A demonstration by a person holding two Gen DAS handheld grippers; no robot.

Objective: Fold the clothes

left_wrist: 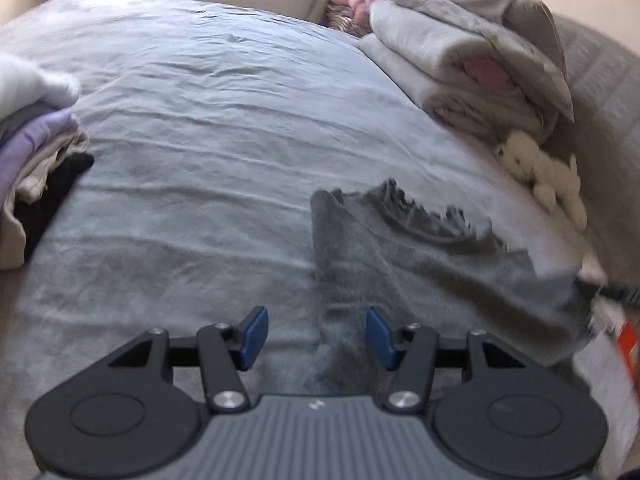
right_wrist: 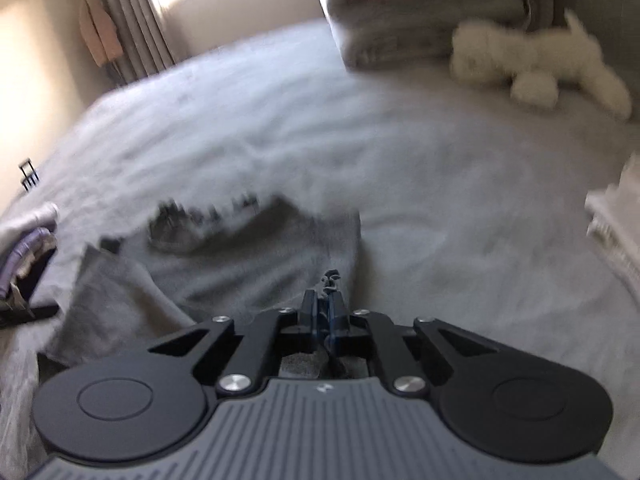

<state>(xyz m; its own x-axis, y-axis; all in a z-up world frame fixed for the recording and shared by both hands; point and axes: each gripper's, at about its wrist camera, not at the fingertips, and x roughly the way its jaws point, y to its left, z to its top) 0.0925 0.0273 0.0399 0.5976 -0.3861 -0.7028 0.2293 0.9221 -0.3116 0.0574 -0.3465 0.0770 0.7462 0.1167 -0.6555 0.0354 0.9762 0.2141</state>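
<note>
Garment: dark grey knit top (left_wrist: 404, 256) lies spread on the bed, neckline with a dark frilled trim (left_wrist: 424, 208) turned away from the cameras. In the right wrist view the same top (right_wrist: 256, 256) fills the middle ground, one corner folded up at the near left.
Bed surface: pale grey sheet (left_wrist: 208, 128), creased in long ridges, bears everything listed here.
Left gripper: (left_wrist: 317, 338) jaws stand apart, blue pads (left_wrist: 254, 338) bare. A strip of the grey top runs beneath the gap; neither pad presses on it. Whether the fingertips touch the fabric cannot be told.
Right gripper: (right_wrist: 326, 316) jaws are brought together on the near edge of the grey top. A small tuft of dark thread protrudes above the fingertips, and grey fabric shows behind them, inside the linkage.
Folded stack: garments in white, lilac, cream and black (left_wrist: 36, 148) sit at the left edge of the bed, well apart from the grey top; the same stack appears at the left border of the right wrist view (right_wrist: 28, 256).
Bedding pile: folded grey and white blankets (left_wrist: 472, 76) with pink cloth showing between the layers, at the far right of the bed.
Soft toy: white plush animal (left_wrist: 540, 172) lies just beside the bedding pile, on its near side.
Background: striped curtain (right_wrist: 132, 20) beside a bright window.
Image quality: right wrist view is motion-blurred; fine detail is unreliable.
</note>
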